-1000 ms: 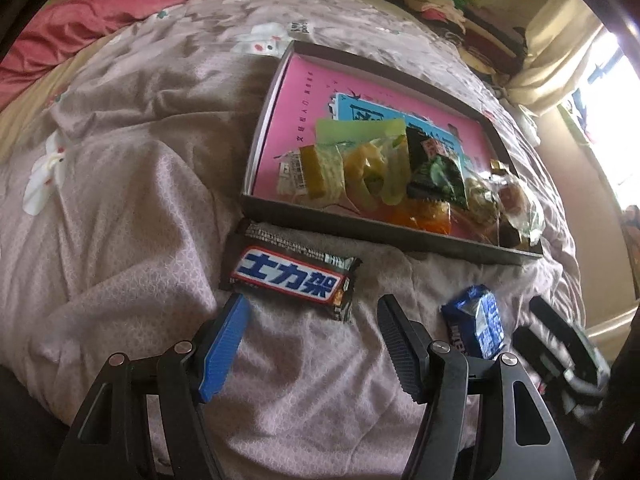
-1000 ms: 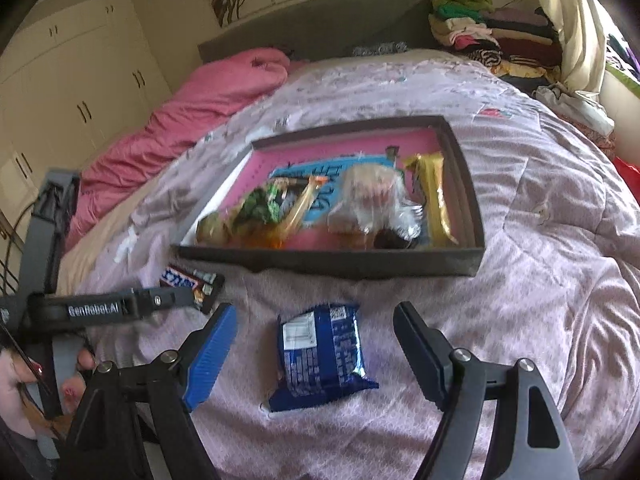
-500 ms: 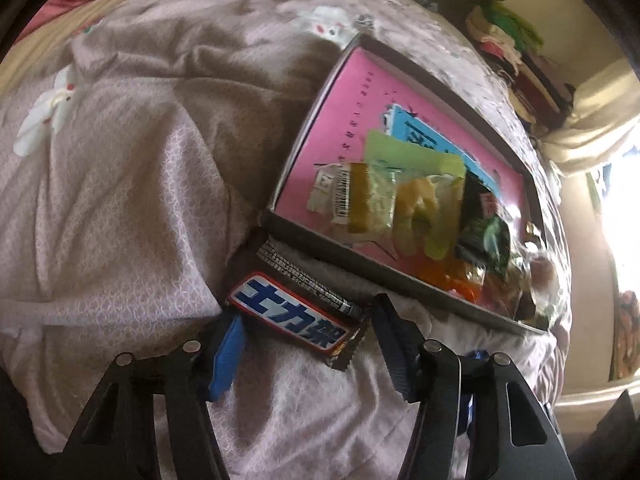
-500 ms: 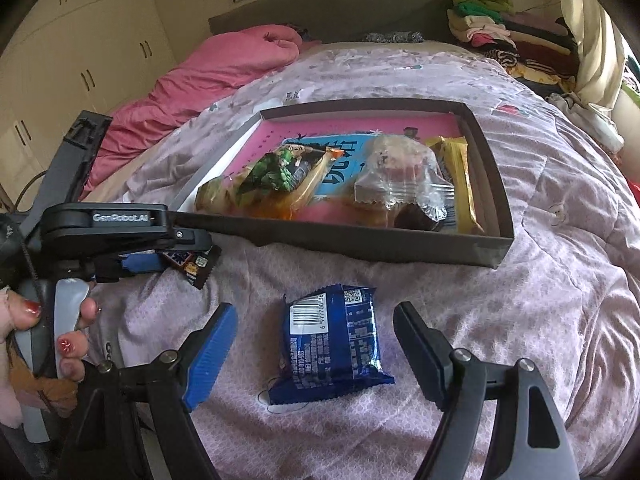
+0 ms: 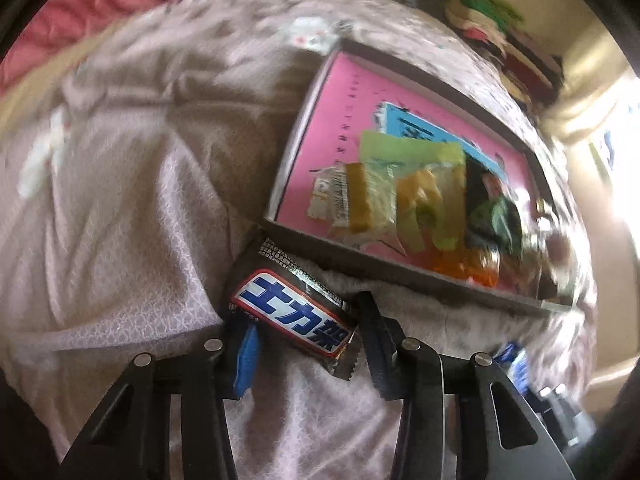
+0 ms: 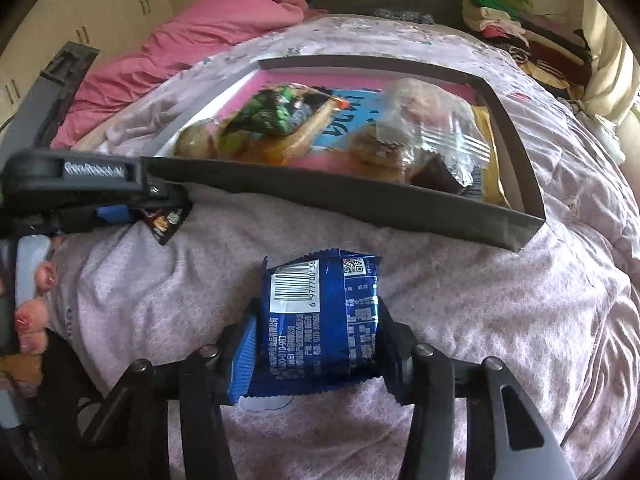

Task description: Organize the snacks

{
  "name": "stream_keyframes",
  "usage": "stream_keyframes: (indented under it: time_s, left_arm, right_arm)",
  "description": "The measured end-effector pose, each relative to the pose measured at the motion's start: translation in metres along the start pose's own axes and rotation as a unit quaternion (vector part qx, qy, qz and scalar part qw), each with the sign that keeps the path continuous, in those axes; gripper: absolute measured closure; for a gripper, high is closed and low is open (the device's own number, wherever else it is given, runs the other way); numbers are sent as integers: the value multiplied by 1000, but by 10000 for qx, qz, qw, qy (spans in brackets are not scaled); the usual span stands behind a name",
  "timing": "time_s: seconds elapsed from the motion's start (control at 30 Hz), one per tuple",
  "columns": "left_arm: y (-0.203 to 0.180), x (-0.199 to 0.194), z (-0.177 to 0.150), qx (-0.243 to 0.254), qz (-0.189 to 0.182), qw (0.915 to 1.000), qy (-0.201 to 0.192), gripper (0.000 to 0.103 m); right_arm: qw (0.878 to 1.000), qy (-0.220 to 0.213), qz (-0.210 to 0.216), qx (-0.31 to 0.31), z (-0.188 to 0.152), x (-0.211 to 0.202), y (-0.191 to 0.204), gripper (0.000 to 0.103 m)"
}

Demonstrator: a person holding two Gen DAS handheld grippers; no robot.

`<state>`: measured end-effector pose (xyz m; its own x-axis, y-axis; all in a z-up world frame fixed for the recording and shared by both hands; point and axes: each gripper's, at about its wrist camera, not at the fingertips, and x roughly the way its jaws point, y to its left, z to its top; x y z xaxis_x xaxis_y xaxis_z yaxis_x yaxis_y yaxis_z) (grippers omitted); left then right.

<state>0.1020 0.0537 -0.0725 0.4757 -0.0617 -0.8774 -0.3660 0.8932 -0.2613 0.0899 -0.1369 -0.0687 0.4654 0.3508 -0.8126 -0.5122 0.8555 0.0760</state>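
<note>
My left gripper [image 5: 306, 340] is shut on a brown chocolate bar [image 5: 292, 312] with a blue and white label, on the mauve bedspread just before the tray. My right gripper [image 6: 316, 344] is shut on a blue snack packet [image 6: 320, 320] on the bedspread. The grey tray with a pink floor [image 5: 332, 128] holds several snacks: a yellow-green bag [image 5: 416, 184], a dark green packet [image 6: 276, 116] and clear-wrapped cakes [image 6: 420, 136]. The left gripper also shows at the left of the right wrist view [image 6: 132, 212], holding the bar's end [image 6: 168, 220].
A pink duvet [image 6: 200, 48] lies at the head of the bed. Folded clothes [image 6: 520, 32] are stacked at the back right. White wardrobes [image 6: 80, 20] stand at the left. The blue packet shows at the lower right of the left wrist view [image 5: 514, 364].
Both grippers moved forward and closed: the left around the chocolate bar, the right around the blue packet. Both were open a second ago.
</note>
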Motion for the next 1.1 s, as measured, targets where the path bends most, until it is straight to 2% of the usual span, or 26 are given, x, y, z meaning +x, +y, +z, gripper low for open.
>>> stream_keyframes:
  time_s: [0.1, 0.23, 0.5, 0.63, 0.83, 0.9, 1.1]
  left_arm:
    - [2, -7, -3, 55, -226, 9997, 17, 57]
    - [0, -27, -9, 265, -465, 9985, -90, 57]
    - [-18, -69, -12, 675, -606, 9946, -507, 57]
    - [-30, -81, -5, 866, -548, 9920, -736, 57]
    - [-37, -80, 12, 943, -482, 9910, -821, 57]
    - [-39, -74, 18, 982, -353, 9908, -857, 57]
    - [-49, -55, 29, 1058, -259, 9915, -712, 57]
  right_arm:
    - [9993, -287, 249, -52, 0, -18, 2, 51]
    - [9947, -901, 486, 32, 5, -45, 0, 51]
    - [9825, -1732, 498, 470, 12, -79, -18, 51]
    - [9790, -1910, 314, 634, 17, -85, -30, 51]
    - [9742, -2099, 33, 831, 21, -93, -50, 51]
    - [9723, -2145, -33, 924, 22, -95, -58, 51]
    - [9700, -2089, -138, 1238, 27, -87, -80, 51]
